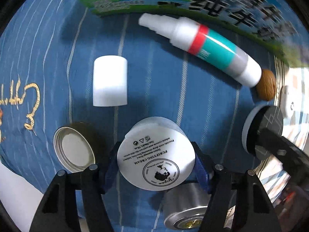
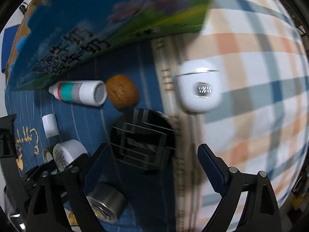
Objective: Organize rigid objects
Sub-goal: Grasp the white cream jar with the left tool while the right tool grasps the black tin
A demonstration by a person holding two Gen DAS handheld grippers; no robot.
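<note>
My left gripper [image 1: 156,158] is shut on a white cream jar [image 1: 156,155], held tilted with its printed base toward the camera, above the blue striped cloth [image 1: 154,77]; the jar also shows in the right wrist view [image 2: 66,155]. My right gripper [image 2: 152,160] is open, its fingers either side of a black round box [image 2: 142,140], not touching it. A white earbud case [image 2: 199,88] lies beyond on the checked cloth [image 2: 260,96]. A spray bottle [image 1: 202,48], a walnut [image 1: 267,86] and a white cap [image 1: 110,81] lie on the blue cloth.
A gold jar lid [image 1: 74,147] lies open side up at left. A silver tin [image 1: 185,210] sits under the left gripper. A printed carton [image 1: 231,9] stands along the back. The black box [image 1: 258,129] and right gripper arm show at right.
</note>
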